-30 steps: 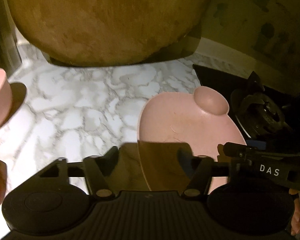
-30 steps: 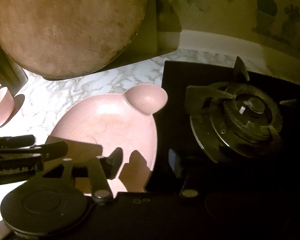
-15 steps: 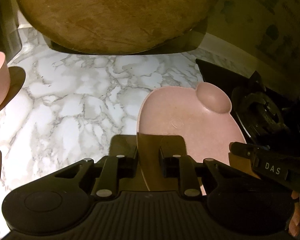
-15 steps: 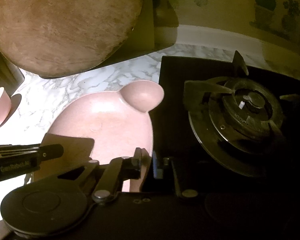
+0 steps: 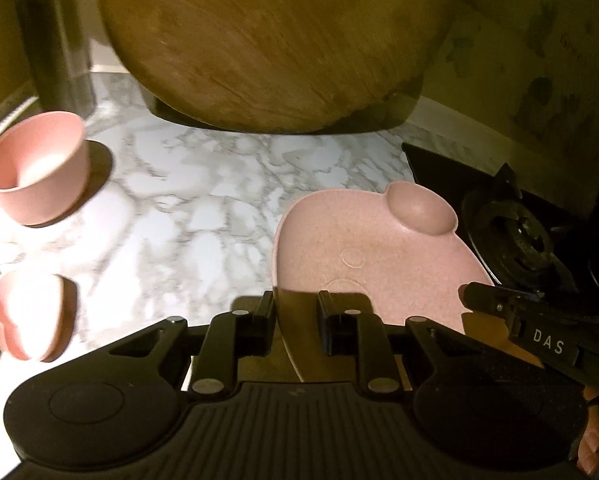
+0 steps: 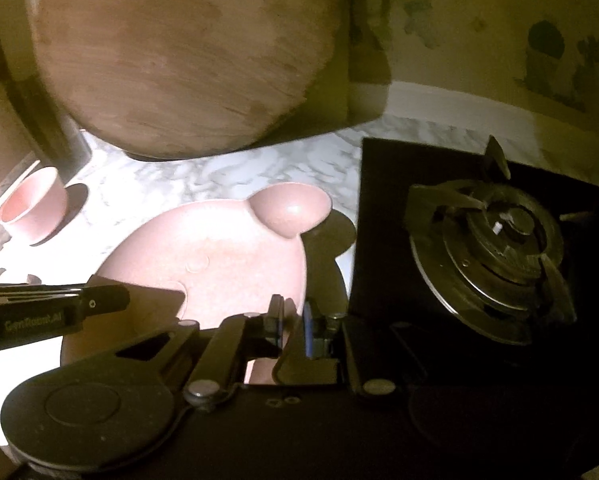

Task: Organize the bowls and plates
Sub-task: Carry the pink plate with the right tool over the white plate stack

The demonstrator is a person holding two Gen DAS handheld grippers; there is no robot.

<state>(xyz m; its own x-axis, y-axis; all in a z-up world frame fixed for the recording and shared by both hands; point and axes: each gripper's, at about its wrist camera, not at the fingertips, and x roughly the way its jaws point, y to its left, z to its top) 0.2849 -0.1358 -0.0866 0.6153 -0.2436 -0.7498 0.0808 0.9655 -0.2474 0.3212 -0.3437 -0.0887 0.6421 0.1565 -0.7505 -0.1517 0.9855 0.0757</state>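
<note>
Lifting the pink speckled plate with the ear-shaped dip well (image 5: 363, 256), clamped at its near rim by the left gripper (image 5: 295, 308) and right gripper (image 6: 293, 326) above the marble counter (image 5: 187, 200), is best done level and in step.

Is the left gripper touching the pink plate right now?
Touching. In the left wrist view the left gripper is shut on the near rim of the pink plate, one finger on each side.

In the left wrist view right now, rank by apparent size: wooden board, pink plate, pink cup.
1. Wooden board, largest, though it stands farthest back.
2. Pink plate.
3. Pink cup, smallest; fisheye stretch near the edge makes its true size unsure.
</note>
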